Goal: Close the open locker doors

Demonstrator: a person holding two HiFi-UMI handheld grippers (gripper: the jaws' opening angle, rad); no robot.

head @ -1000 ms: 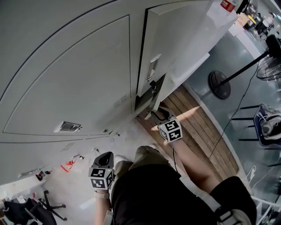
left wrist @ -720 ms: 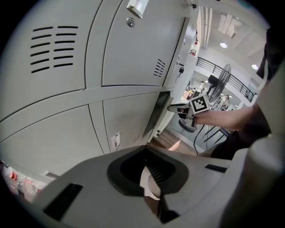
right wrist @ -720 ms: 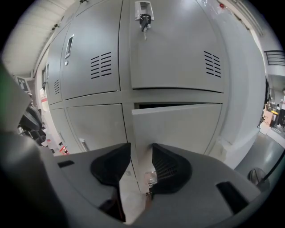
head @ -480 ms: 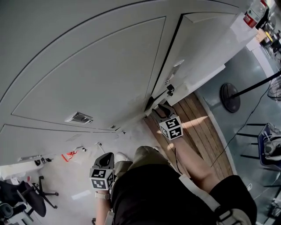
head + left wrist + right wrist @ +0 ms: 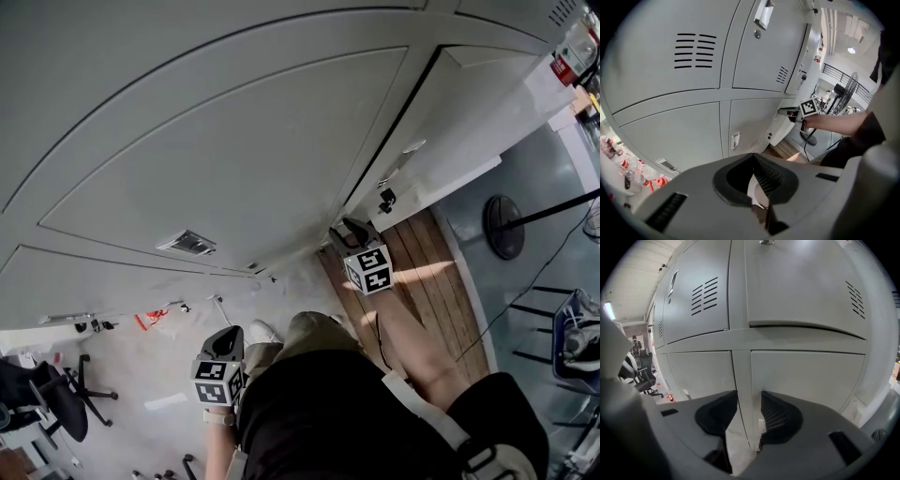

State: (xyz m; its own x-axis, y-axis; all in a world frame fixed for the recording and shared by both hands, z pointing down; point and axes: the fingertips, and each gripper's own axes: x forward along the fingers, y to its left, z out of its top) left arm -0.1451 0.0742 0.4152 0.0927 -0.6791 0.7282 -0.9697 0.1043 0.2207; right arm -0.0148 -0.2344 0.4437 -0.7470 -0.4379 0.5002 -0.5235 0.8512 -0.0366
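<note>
A wall of grey lockers fills the head view. One locker door on the right stands almost flush, with only a thin dark gap along its left edge. My right gripper is open and empty, low down just in front of that door's bottom corner and its black latch. In the right gripper view the right gripper faces the post between two lower doors. My left gripper hangs by the person's leg, away from the lockers. In the left gripper view the left gripper has its tips together and nothing between them.
A wooden floor strip runs along the foot of the lockers on the right. A fan's round base stands on the grey floor beyond it. An office chair and small red clutter lie at the lower left.
The right-hand locker door has swung from well open, with its dark inside showing, to nearly flush. My right gripper moved along with it towards the lockers. The left gripper shifted only slightly.
</note>
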